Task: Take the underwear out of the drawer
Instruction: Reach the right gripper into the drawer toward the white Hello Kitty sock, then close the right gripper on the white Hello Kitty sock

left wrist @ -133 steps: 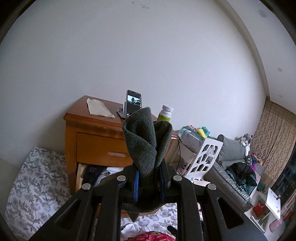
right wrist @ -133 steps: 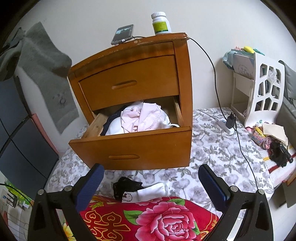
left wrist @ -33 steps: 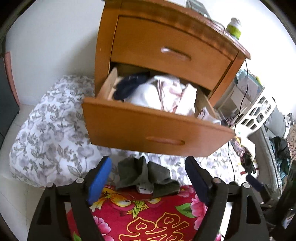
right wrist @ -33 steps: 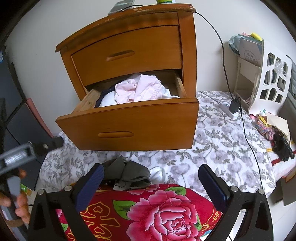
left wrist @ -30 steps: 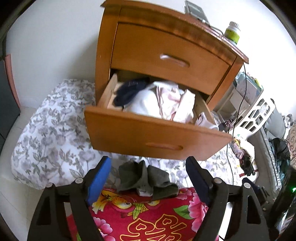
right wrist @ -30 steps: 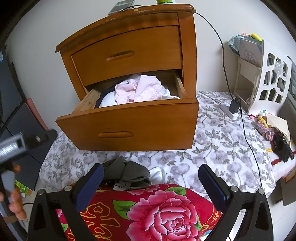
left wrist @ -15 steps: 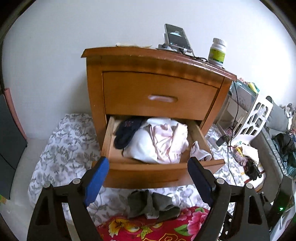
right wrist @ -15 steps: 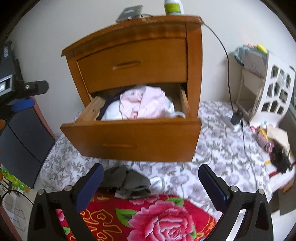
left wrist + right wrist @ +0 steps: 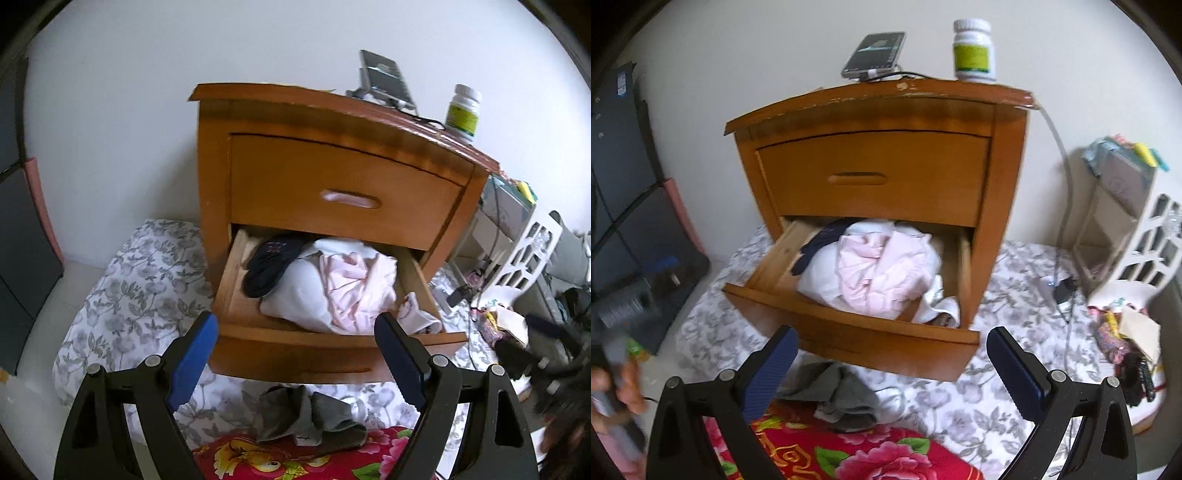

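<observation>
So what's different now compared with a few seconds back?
The left gripper let go of the grey underwear, which now lies on the floor bedding below the drawer. Both grippers have risen and are open and empty. Drawer still open, still full of clothes.

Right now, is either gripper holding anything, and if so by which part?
Nothing is held. The left gripper and right gripper both stand open and empty; the grey garment lies loose below the drawer.

Wide-apart left tongs [image 9: 295, 350] above open drawer [image 9: 295, 350]
</observation>
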Demonstrator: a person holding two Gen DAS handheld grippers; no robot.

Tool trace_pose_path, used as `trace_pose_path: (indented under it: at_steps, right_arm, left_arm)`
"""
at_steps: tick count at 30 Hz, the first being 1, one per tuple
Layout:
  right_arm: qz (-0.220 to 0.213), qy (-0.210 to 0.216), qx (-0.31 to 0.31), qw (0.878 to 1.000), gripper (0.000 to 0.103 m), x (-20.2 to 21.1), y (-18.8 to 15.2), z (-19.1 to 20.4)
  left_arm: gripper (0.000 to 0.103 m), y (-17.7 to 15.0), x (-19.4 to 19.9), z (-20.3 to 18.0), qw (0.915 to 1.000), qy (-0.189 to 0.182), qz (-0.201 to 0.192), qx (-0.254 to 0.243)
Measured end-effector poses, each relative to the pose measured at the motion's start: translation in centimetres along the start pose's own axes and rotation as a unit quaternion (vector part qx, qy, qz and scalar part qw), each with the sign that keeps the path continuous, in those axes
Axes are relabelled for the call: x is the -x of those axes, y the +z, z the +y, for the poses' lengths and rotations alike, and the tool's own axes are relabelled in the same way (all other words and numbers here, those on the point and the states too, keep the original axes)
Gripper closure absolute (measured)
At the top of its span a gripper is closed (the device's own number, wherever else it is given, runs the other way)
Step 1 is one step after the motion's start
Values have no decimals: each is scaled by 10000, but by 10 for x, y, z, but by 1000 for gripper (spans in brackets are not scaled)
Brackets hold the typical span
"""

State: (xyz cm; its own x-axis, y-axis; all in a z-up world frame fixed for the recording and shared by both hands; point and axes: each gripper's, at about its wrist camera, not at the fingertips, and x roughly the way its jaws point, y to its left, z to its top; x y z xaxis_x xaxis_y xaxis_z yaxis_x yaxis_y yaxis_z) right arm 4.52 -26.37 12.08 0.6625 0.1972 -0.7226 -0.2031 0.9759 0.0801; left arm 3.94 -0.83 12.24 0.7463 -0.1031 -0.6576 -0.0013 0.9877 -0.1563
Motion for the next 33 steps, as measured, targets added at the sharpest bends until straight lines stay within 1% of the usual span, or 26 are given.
trace_pose_path:
  at_steps: [2,4,8,11,14,18,22,26,33]
  right_arm:
    - [33,-220,197,9996,0,-1,13,1]
    - [87,-314,269,9991,0,-3,25,0]
    - [276,-202,250,9991,0,-8,51,-5]
    - [336,-341,375,9981,0,-13,68,-2]
    - [427,-374,392,9976,0,-21,83,-1]
    - [702,-375,250,9965,0,-39,97,-2]
    - [945,-448,230,9942,0,-56,104,-3]
    - [1137,-503,285,9918,0,-73,105,-2]
    - [1581,-470,117,9862,0,-112,93,-7]
  left_arm:
    - [16,-4,-3,5,9999,122,-25,45]
    - [16,-6,-6,9,9997,220,-46,55]
    - [16,-12,-14,18,9993,360,-56,106]
    - [16,-17,-21,22,9993,360,-17,130]
    - [16,-22,-26,22,9995,316,6,73]
    - [16,-27,-31,21,9997,245,-19,13]
    - [16,-31,-38,25,9998,176,-64,33]
    - [16,-37,-48,28,9998,185,33,94]
    - [16,-40,-50,28,9999,146,-4,47]
